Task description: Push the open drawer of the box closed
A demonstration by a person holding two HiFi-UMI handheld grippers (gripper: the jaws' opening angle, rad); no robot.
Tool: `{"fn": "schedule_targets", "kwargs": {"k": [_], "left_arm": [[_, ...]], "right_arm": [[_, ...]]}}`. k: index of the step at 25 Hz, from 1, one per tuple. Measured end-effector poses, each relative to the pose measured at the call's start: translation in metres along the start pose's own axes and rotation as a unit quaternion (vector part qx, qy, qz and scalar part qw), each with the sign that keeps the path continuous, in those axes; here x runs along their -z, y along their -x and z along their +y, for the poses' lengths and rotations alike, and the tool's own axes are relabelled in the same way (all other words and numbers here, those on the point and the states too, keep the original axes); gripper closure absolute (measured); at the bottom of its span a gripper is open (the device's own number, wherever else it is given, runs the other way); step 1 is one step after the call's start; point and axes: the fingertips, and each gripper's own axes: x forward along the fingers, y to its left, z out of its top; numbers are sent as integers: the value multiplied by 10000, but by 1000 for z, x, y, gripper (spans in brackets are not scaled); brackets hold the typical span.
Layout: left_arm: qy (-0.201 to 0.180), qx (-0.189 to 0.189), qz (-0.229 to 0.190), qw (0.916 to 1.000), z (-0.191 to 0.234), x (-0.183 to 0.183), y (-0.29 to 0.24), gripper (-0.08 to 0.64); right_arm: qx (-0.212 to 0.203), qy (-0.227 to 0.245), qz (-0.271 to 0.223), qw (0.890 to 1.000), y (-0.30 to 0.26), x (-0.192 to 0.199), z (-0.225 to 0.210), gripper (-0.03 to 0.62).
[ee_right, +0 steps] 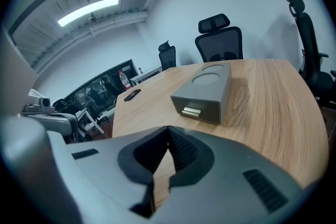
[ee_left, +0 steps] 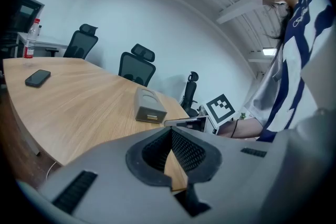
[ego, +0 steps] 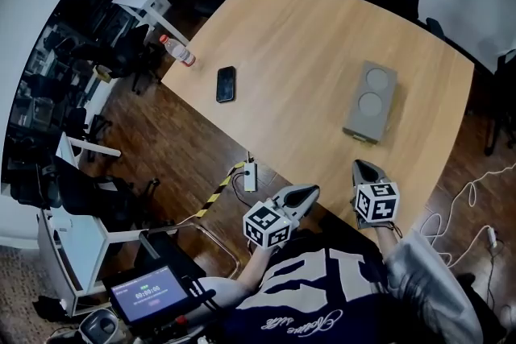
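- The box [ego: 371,102] lies straight ahead of the right gripper [ego: 364,167], long axis pointing away, drawer front [ee_right: 202,106] facing it.
- The left gripper [ego: 309,191] sits farther off; both are clenched on nothing.

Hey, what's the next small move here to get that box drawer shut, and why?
Probably ease the right gripper forward toward the drawer front of the grey box: its jaws are shut and empty, the front faces it, and bare table lies between.
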Motion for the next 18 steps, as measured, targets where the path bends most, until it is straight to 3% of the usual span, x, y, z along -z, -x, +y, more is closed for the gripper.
{"fn": "schedule_targets", "kwargs": {"k": [11,18], "left_arm": [[-129,-4,-148,9998,-28,24,54,558],[-131,-4,-259,9996,-71,65,111,558]], "right_arm": [[-182,-23,-292,9994,48,15,57,594],[-203,-26,-479,9986,105,55,104,594]]}}
